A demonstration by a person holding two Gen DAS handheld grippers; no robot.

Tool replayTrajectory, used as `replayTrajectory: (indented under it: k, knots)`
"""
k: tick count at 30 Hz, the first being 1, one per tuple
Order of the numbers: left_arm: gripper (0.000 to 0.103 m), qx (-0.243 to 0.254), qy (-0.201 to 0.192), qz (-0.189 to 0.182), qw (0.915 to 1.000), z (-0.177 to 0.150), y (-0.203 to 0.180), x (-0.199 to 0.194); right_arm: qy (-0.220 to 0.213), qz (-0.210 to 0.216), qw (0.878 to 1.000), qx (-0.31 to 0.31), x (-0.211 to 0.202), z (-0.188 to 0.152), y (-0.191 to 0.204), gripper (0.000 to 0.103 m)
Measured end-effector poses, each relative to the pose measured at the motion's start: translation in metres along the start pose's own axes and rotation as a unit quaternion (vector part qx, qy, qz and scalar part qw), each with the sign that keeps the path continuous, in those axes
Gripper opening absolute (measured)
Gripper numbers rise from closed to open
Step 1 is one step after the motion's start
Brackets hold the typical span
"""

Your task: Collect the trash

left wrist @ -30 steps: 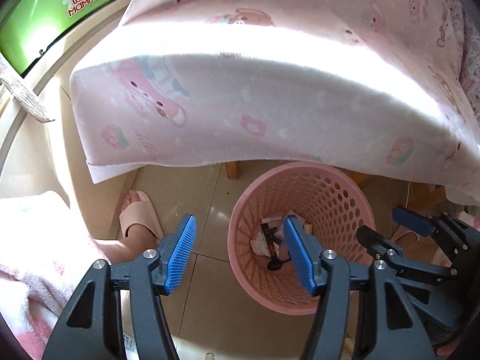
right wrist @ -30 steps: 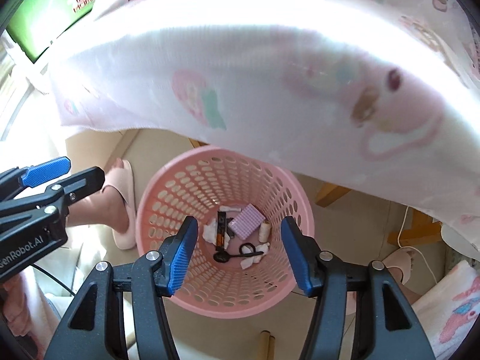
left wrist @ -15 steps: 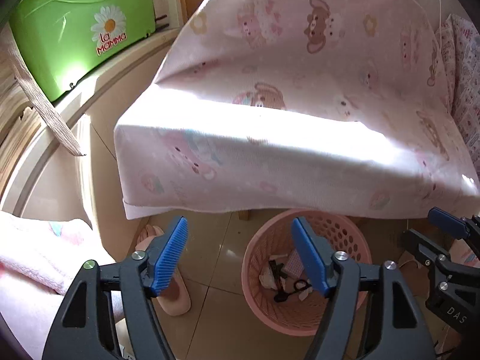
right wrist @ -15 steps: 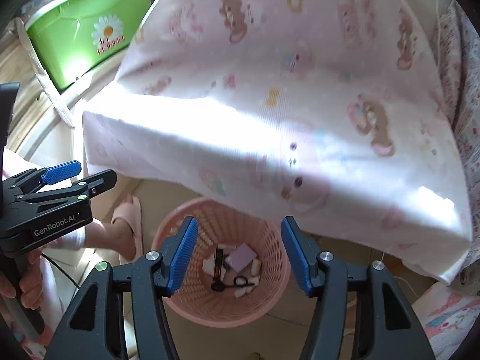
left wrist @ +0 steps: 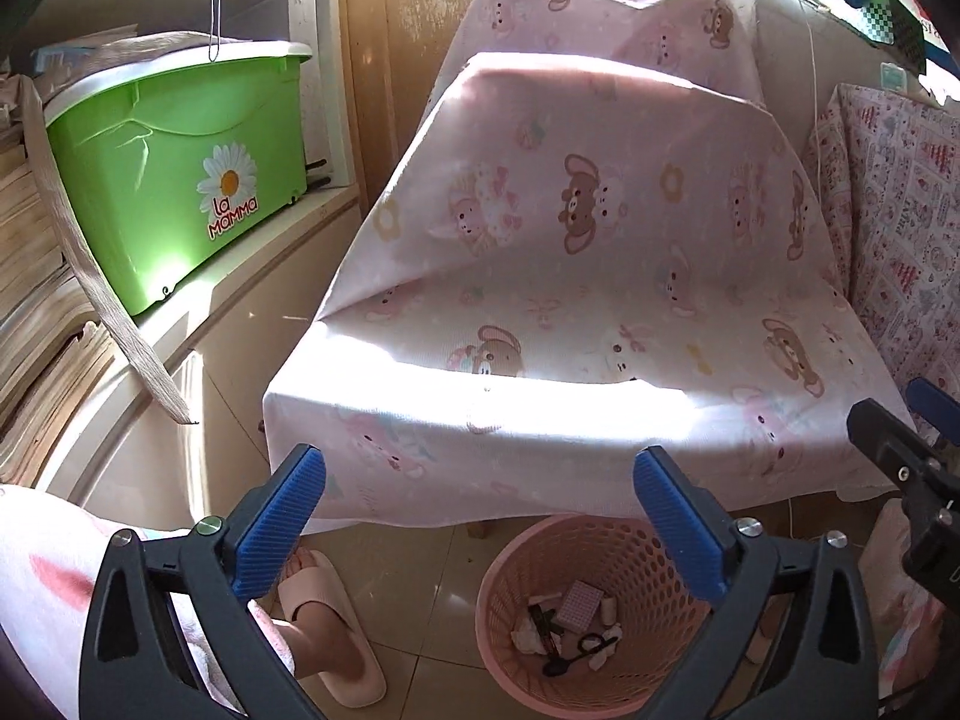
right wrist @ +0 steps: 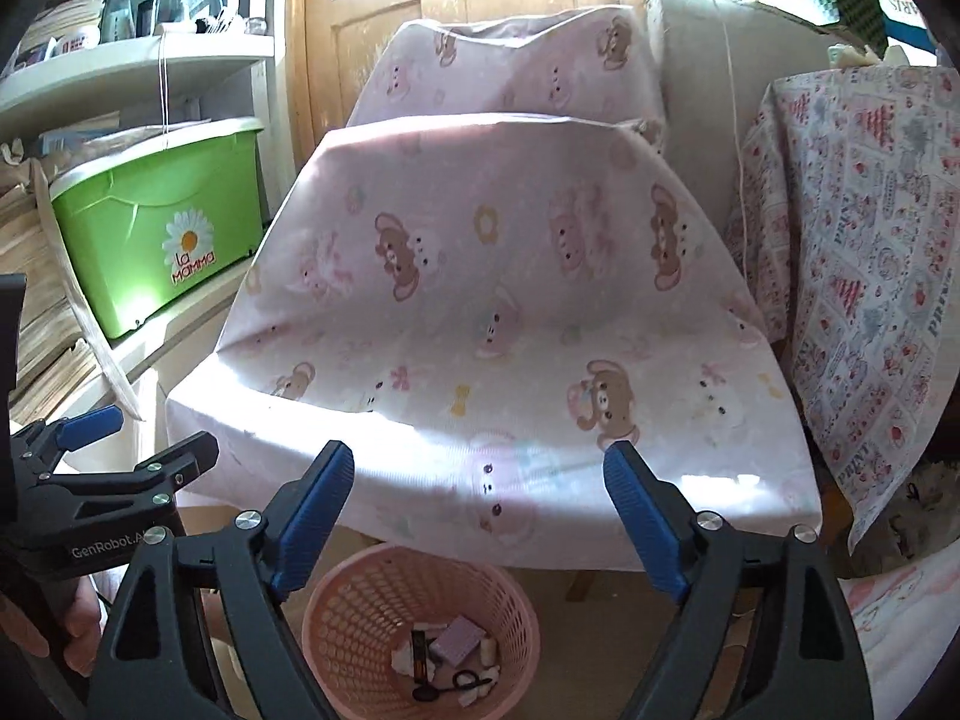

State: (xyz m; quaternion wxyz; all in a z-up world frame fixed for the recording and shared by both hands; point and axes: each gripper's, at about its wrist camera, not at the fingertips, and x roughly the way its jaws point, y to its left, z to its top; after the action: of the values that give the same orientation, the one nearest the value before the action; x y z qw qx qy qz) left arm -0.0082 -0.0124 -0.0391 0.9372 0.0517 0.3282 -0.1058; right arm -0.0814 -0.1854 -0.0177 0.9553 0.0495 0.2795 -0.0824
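Note:
A pink perforated basket (left wrist: 636,558) (right wrist: 354,612) stands on the tiled floor under the front of a cloth-covered seat. Inside lie several bits of trash (left wrist: 570,624) (right wrist: 447,660): white scraps, a small pink box, a black spoon. My left gripper (left wrist: 480,522) hovers high above the floor, jaws opening wide with nothing between them. My right gripper (right wrist: 480,516) is also raised, jaws opening and empty. Each gripper shows at the edge of the other's view.
A pink cartoon-print cloth (left wrist: 588,276) (right wrist: 492,312) drapes the seat. A green storage box (left wrist: 174,180) sits on a shelf at the left. A patterned tablecloth (right wrist: 864,276) hangs at the right. A person's foot in a pink slipper (left wrist: 330,630) stands left of the basket.
Both grippers have risen and tilted up from the basket, which now sits low in both views. Both jaws have spread wider. The seat top and green box came into sight.

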Motion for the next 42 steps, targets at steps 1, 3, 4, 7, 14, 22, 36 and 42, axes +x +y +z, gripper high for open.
replayTrajectory:
  k: [1, 3, 4, 7, 14, 22, 36, 42]
  knots:
    - [0.102, 0.002, -0.007, -0.002, 1.0000, 0.001, -0.001, -0.002, -0.005, -0.006, 1.000, -0.002, -0.003, 0.002, 0.000, 0.090]
    - [0.102, 0.003, -0.019, -0.005, 0.9998, 0.002, -0.003, -0.006, -0.011, -0.010, 1.000, -0.007, -0.008, 0.002, -0.003, 0.090]
    - [0.102, 0.002, -0.022, -0.004, 0.9998, 0.002, -0.004, -0.007, -0.011, -0.012, 1.000, -0.010, -0.009, 0.003, -0.003, 0.090]
    - [0.102, 0.004, -0.022, -0.003, 0.9997, 0.001, -0.007, -0.005, -0.001, -0.011, 1.000, -0.016, -0.006, 0.003, -0.004, 0.090]
    - [0.102, 0.002, -0.018, -0.012, 0.9998, -0.001, -0.008, -0.002, 0.015, -0.006, 1.000, -0.009, 0.003, 0.000, -0.005, 0.090]
    - [0.102, 0.012, -0.017, -0.013, 0.9997, -0.003, -0.012, -0.001, 0.027, -0.003, 1.000, -0.010, 0.007, -0.002, -0.004, 0.090]
    - [0.102, -0.007, -0.003, -0.029, 0.9996, -0.002, -0.008, 0.002, 0.030, -0.005, 1.000, -0.004, 0.006, -0.003, -0.005, 0.090]
    - [0.102, 0.008, -0.013, -0.019, 0.9997, -0.002, -0.013, -0.001, 0.031, -0.005, 1.000, -0.003, 0.006, -0.003, -0.006, 0.090]
